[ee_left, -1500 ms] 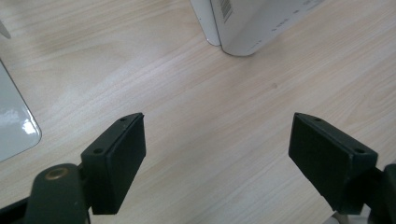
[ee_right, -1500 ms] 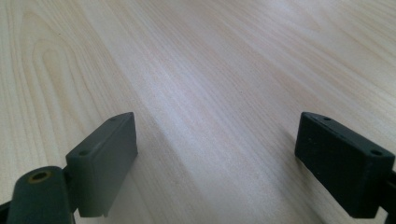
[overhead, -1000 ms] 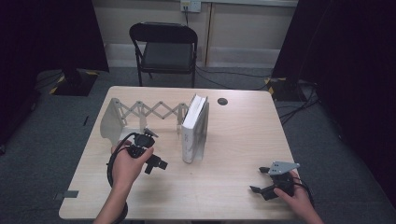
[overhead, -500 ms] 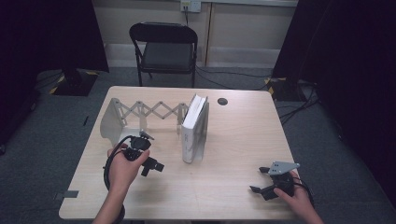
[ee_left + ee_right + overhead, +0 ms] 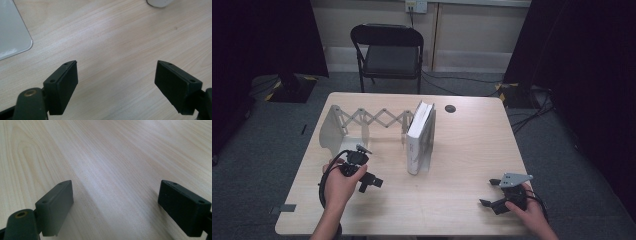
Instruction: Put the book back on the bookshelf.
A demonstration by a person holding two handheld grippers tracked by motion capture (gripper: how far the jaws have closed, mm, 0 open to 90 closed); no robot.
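Overhead, a book [image 5: 419, 135] stands near both empty, wide-parted tongs [image 5: 371, 181] [image 5: 490, 194].

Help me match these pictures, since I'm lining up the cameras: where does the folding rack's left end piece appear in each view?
High view: the left end piece stands left of centre on the table, just beyond the left gripper.
Left gripper view: its flat grey foot lies in the top left corner.
Right gripper view: bare wood ahead of the fingers.
Shared landmark: the pale wood-grain table.
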